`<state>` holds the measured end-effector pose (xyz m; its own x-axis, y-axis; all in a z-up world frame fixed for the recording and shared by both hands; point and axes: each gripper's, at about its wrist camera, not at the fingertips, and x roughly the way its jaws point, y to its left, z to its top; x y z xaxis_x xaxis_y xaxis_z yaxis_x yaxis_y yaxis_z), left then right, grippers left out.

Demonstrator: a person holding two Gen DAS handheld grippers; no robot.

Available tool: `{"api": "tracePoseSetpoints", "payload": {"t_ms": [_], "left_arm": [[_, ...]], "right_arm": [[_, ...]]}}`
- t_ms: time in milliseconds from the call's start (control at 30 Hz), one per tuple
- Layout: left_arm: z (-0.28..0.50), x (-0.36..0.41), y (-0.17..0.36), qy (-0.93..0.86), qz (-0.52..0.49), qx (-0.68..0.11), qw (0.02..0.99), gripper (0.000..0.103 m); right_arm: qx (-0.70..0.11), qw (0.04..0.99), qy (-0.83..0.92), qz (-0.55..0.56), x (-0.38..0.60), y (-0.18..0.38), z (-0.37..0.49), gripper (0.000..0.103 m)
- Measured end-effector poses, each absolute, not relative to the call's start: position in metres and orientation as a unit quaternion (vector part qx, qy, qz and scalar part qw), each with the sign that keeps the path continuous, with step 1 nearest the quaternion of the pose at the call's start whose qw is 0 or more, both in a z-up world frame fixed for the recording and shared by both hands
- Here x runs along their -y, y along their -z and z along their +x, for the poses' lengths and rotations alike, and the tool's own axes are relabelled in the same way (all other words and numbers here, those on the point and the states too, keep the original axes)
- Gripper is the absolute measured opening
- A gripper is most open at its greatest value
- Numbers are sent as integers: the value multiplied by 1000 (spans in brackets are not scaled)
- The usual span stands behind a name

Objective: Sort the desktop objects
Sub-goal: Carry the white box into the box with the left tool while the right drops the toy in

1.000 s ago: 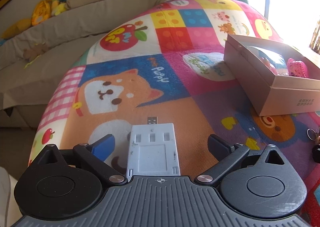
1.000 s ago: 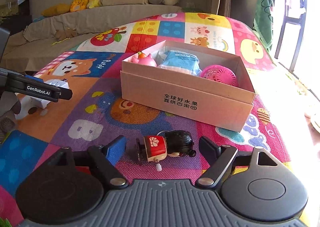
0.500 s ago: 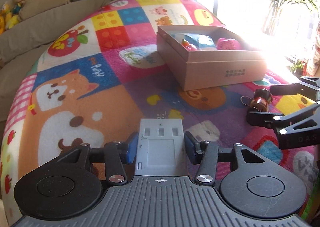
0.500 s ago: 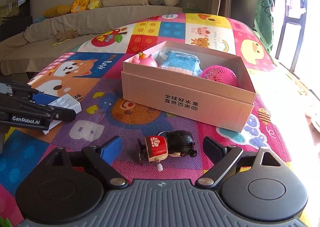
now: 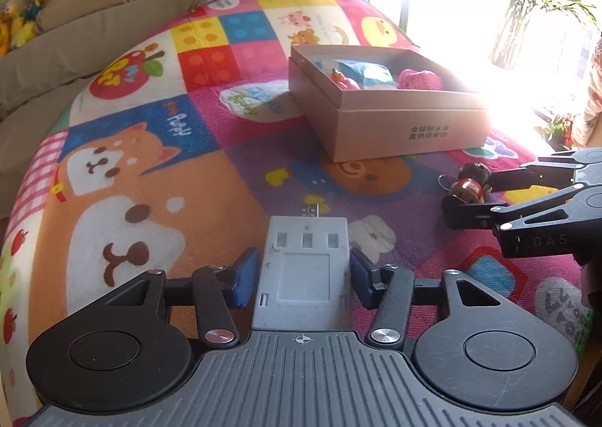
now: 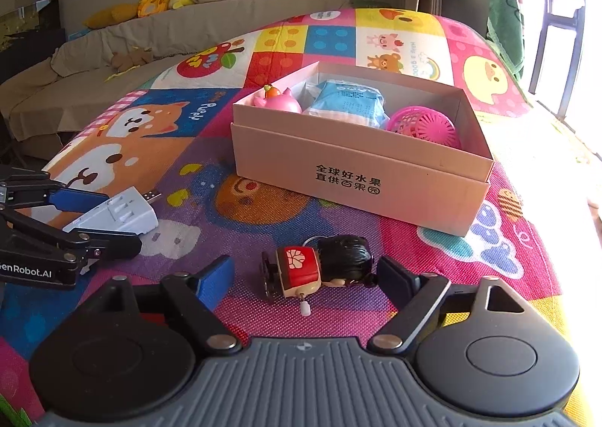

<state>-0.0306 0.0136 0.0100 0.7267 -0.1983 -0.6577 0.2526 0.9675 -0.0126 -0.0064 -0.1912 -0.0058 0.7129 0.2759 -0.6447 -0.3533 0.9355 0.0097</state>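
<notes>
A grey USB charger [image 5: 303, 269] lies between the fingers of my left gripper [image 5: 301, 272], whose blue pads stand close on both sides with a small gap showing; it also shows in the right wrist view [image 6: 116, 214]. A small wind-up doll [image 6: 320, 269] with a red body and black hair lies on the mat between the open fingers of my right gripper [image 6: 304, 274], untouched; it also shows in the left wrist view [image 5: 468, 184]. A cardboard box [image 6: 353, 178] stands beyond it, holding a pink pig toy [image 6: 278, 101], a blue packet [image 6: 346, 101] and a pink mesh ball [image 6: 425, 124].
The colourful cartoon play mat [image 5: 150, 163] covers the table. A beige sofa [image 6: 150, 32] with plush toys runs behind it. A bright window is on the right. The mat's left edge drops off near the sofa.
My left gripper has closed in around the charger and swung right toward the box. My right gripper has moved slightly closer around the doll, still open.
</notes>
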Motion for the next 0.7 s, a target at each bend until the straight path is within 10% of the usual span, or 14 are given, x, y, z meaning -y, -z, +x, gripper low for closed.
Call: {"api": "tracePoseSetpoints", "payload": {"t_ms": [533,700], "left_arm": [[29,88,-134,246,162,-125,947,53],[63,127,-113,252,239,-137,928,68]], "right_arm": [[-113,987,-112,-13,273,-173,-30,63],[-110,990,-81,-23,287,-176,-26,63]]}}
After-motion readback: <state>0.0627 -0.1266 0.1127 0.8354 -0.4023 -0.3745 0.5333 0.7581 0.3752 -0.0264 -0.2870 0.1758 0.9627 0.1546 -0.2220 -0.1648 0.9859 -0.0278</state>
